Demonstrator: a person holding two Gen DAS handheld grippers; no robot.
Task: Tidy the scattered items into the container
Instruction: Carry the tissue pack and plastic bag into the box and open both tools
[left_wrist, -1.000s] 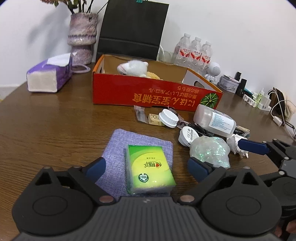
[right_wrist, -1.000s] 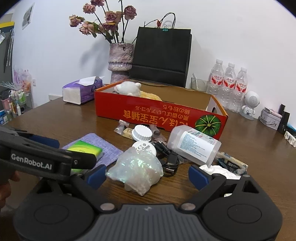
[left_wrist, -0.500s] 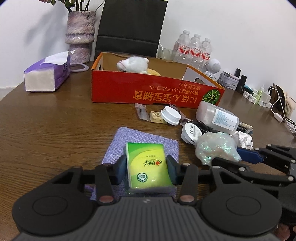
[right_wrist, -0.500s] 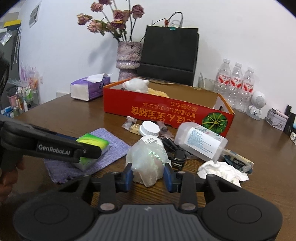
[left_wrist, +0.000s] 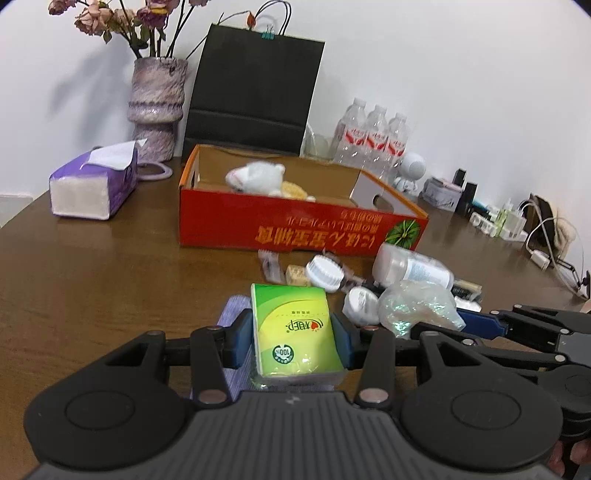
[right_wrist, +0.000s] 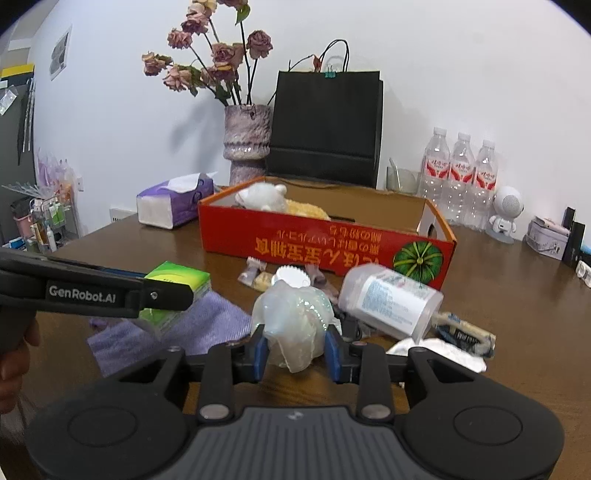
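Green tissue pack (left_wrist: 295, 332) now sits clamped in my left gripper (left_wrist: 293, 338), lifted off the purple cloth (right_wrist: 207, 328) near the table's (left_wrist: 92, 277) front edge. My right gripper (right_wrist: 295, 350), jaws wide a second ago, pinches the iridescent plastic bag (right_wrist: 295, 321). Both point down toward the red box (left_wrist: 295, 225) mid-table.

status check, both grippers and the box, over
Left gripper shut on green tissue pack, just closed. Right gripper shut on crinkly plastic bag, just closed. Red box ahead, open; bottle and clutter lie before it.
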